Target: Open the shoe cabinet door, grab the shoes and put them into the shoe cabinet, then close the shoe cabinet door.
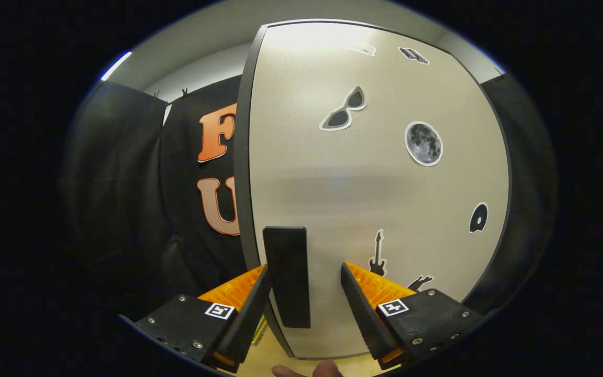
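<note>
A dark, slab-shaped door handle (287, 275) stands upright near the left edge of the pale shoe cabinet door (364, 178), its long axis running vertically, top end up and lower end down between the fingers. The gripper (304, 293) straddles it with jaws partly open: the left finger sits at or against the handle's left side, while a clear gap separates the right finger from the handle, so nothing is clamped yet. The door faces the gripper almost squarely and appears closed or only barely ajar; its dark left edge runs close beside the handle.

To do this step well, the fingers should likely close evenly on the handle's two long sides, about midway along its length, before any pull, and the pull should follow the door's swing rather than drag straight back, or the pads could slip off the smooth slab.

Stickers dot the door beyond the handle: sunglasses (343, 109), a moon (423, 143), a guitar (378, 254). Black cloth (123, 199) hangs to the left. A fingertip (327, 369) shows below the fingers.
</note>
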`<state>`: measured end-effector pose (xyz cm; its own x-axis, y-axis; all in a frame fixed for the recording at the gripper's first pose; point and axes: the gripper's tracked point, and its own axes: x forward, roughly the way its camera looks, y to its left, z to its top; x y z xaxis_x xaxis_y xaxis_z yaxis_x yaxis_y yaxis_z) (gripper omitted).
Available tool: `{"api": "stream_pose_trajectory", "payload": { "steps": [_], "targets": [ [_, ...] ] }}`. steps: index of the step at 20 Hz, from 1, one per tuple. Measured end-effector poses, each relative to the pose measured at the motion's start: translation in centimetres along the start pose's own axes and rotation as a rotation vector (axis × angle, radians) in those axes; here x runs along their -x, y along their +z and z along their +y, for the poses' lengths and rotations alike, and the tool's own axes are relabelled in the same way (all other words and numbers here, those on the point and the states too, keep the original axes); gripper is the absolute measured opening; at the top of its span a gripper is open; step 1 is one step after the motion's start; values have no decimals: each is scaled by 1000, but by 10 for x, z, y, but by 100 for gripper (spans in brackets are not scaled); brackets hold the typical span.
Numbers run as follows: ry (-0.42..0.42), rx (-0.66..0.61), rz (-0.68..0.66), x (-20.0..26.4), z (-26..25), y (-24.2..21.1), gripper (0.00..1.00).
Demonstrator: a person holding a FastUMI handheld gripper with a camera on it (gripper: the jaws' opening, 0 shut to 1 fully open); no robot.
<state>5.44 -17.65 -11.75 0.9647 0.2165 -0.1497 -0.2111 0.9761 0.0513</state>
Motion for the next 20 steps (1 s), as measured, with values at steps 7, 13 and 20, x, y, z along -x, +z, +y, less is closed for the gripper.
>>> {"api": "stream_pose_trajectory", "payload": {
  "steps": [7, 13, 20],
  "targets": [
    [-26, -55, -39, 92, 16, 21, 84],
    [-111, 18, -51, 192, 0, 37, 84],
    [-117, 6, -82, 265, -15, 52, 84]
  ]
}}
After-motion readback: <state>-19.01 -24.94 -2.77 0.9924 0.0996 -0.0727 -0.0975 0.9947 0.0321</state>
